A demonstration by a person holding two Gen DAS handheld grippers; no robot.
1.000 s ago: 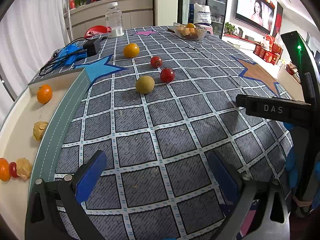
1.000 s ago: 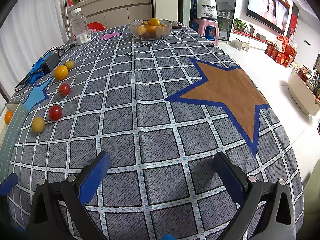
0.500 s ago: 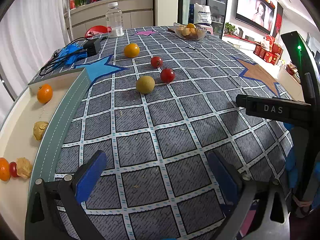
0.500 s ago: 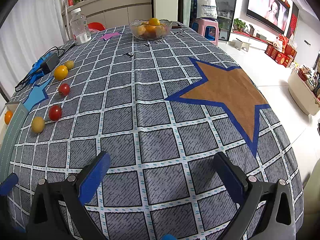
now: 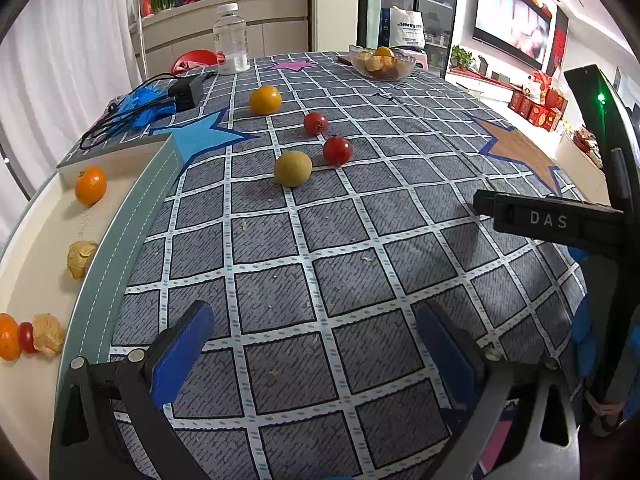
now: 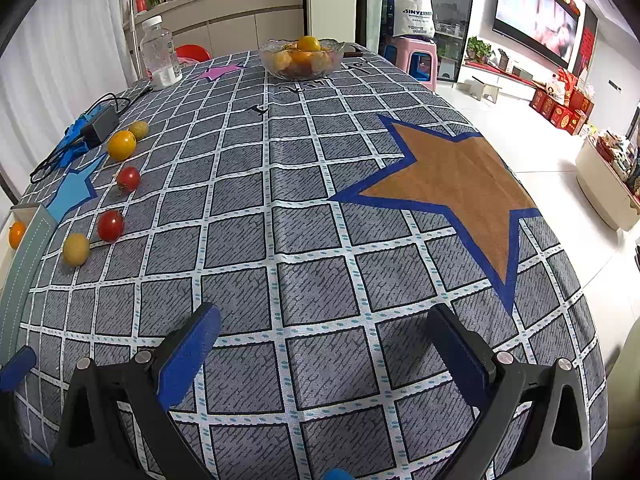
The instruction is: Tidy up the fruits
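Observation:
Loose fruit lies on the checked tablecloth: a yellow-green fruit, two red tomatoes and an orange. They also show at the left of the right wrist view, with the yellow-green fruit nearest. A shallow tray at the left holds an orange, husked berries and more small fruit. My left gripper is open and empty, well short of the fruit. My right gripper is open and empty over bare cloth.
A glass bowl of fruit stands at the far end, with a plastic bottle to its left. A black charger with cable lies on blue gloves far left. The right gripper's body fills the left view's right side.

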